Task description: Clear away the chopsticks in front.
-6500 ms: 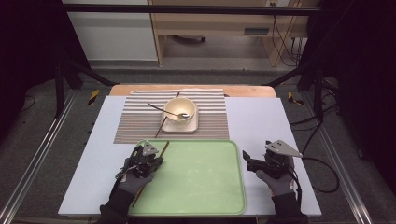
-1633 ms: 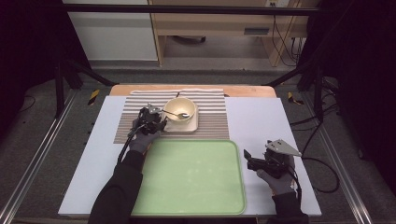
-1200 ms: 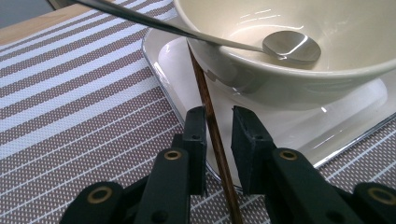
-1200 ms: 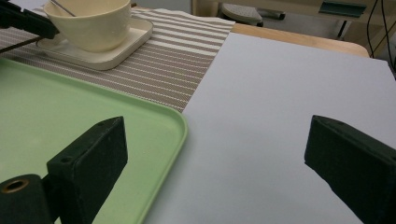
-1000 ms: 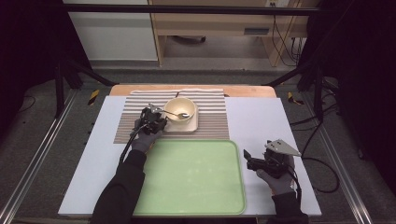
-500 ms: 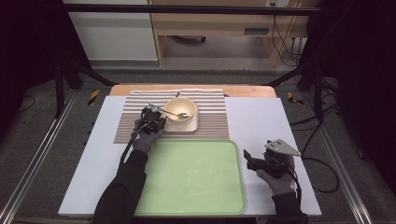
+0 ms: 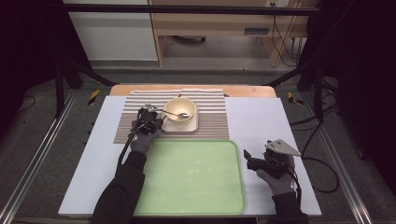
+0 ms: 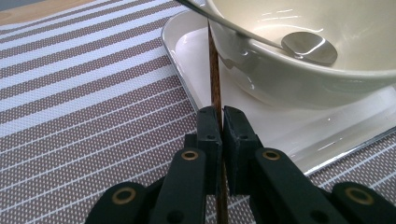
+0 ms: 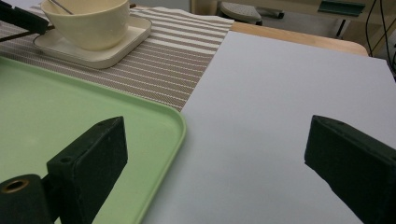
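Now | left gripper (image 8: 219, 135) is pinching the brown chopstick (image 8: 214, 70) beside the bowl (image 8: 317, 42), likely for lifting | right gripper (image 9: 215, 154) is idling wide open, empty, near the green tray (image 9: 70, 107).

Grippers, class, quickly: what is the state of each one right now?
Left gripper: jaws have just been closing, now shut on the brown chopstick beside the bowl.
Right gripper: open, holding nothing.
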A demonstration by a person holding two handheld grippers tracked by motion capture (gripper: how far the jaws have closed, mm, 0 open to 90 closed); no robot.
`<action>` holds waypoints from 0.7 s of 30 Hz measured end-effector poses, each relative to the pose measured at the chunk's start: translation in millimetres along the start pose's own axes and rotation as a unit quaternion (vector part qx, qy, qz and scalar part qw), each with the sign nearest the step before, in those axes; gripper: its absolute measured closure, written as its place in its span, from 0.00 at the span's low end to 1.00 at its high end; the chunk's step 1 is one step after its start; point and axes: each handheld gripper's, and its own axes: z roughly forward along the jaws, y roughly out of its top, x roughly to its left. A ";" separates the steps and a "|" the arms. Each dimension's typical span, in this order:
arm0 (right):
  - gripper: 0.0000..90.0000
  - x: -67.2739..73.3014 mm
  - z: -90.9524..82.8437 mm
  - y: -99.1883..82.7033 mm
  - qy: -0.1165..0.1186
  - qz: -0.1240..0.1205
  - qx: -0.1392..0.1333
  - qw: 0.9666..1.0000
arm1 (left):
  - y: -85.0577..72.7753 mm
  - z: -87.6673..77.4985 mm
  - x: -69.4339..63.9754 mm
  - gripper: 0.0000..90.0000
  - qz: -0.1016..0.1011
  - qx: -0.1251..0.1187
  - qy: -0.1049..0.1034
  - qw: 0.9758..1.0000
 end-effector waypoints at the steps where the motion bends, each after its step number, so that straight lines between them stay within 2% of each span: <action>1: 0.07 -0.2 0.1 0.0 -0.001 0.000 0.000 1.000 | -0.3 -1.3 0.3 0.95 -0.002 -0.001 0.000 1.000; 21: 0.07 -0.1 -0.4 0.0 -0.002 -0.002 -0.002 1.000 | -11.9 -33.8 14.4 0.95 -0.015 -0.020 0.004 1.000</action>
